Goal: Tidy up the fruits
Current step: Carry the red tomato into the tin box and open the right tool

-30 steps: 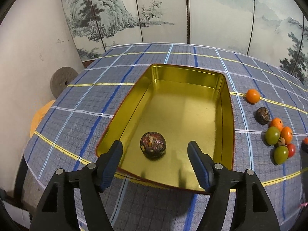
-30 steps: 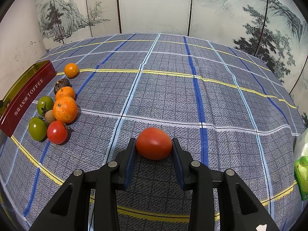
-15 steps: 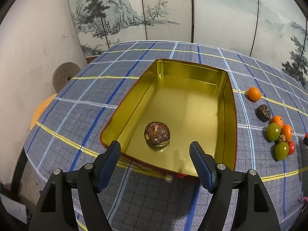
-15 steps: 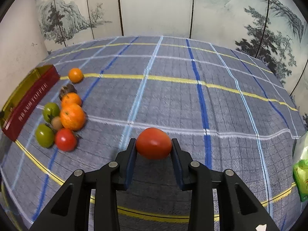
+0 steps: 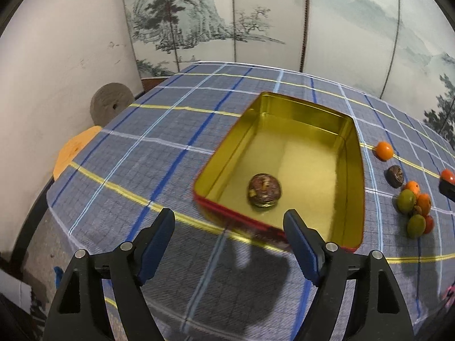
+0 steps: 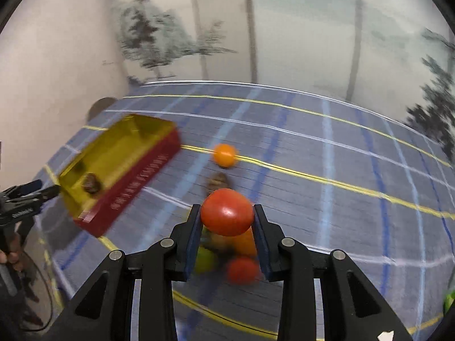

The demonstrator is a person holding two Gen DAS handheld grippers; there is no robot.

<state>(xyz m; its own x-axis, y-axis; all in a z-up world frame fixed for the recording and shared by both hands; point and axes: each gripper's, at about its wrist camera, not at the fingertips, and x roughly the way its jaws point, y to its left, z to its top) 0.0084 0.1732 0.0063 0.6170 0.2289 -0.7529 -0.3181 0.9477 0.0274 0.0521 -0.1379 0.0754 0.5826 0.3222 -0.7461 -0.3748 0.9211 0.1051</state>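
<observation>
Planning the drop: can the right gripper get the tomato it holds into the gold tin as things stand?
Probably yes. The right gripper is shut on the tomato, the gold tin is open-topped and holds only one dark fruit, and the left gripper, jaws opening, sits short of the tin's near edge.

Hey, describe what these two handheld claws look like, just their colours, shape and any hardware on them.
Both the left claw and right claw are matte black plastic frames with triangular cutouts, silver round bolts at the joints, and two flat fingers lined with dark blue pads. No cables or sleeves show.
</observation>
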